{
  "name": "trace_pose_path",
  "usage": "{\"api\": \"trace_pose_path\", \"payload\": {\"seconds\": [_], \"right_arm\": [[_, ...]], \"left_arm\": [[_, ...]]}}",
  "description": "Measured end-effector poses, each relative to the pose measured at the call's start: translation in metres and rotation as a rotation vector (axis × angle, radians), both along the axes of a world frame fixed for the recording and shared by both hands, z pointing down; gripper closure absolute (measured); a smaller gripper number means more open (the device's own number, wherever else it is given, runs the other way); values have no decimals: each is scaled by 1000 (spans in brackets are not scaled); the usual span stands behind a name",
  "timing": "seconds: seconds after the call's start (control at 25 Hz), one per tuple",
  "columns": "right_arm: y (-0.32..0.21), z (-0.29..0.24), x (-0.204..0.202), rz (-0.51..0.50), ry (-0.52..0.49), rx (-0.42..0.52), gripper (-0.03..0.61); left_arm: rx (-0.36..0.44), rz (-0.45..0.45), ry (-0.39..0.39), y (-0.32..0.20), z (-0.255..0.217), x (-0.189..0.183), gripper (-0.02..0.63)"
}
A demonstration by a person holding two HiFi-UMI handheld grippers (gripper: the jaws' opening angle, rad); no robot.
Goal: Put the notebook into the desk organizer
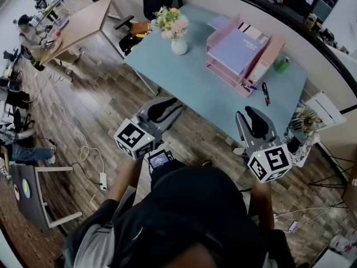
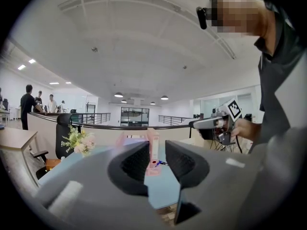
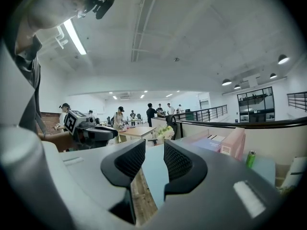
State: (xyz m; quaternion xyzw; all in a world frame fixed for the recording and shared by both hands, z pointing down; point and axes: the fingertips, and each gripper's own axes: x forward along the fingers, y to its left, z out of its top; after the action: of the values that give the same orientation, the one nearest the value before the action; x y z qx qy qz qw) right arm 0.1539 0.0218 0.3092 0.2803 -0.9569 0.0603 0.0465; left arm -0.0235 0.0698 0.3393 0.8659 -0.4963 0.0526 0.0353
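- The left gripper is held above the wood floor, just short of the desk's near edge. Its jaws stand a little apart, with nothing between them. They point towards the desk.
- A white vase of pale flowers stands upright near the far left corner of the light blue desk.
- The pink organizer sits on the right half of the desk, well apart from both grippers.
- The lavender notebook lies flat in the organizer's top tray.
- The right gripper hangs off the desk's near edge, just right of the organizer's line. Its jaws are also slightly apart and empty. In the right gripper view only the desk top and floor show through the gap.
- A dark pen lies on the desk just beside the organizer's near right corner.
- A green can is on the desk to the organizer's right, near the far edge.
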Motion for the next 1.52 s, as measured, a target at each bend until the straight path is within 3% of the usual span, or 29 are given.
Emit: {"api": "trace_pose_path", "payload": {"seconds": [0.32,0.56,1.12,1.52], "right_arm": [[-21,4,14,28,-3,-21,477],[-40,11,9,109,0,-30,477],[-89,12,-35,317,31,-37,477],[-102,16,-63,441,49,-31,477]], "left_arm": [[-21,34,-6,-28,0,13,454],[-31,121,-3,-64,10,9,454],[-31,306,40,-159,13,-38,454],[-32,420,57,-189,20,-66,454]]}}
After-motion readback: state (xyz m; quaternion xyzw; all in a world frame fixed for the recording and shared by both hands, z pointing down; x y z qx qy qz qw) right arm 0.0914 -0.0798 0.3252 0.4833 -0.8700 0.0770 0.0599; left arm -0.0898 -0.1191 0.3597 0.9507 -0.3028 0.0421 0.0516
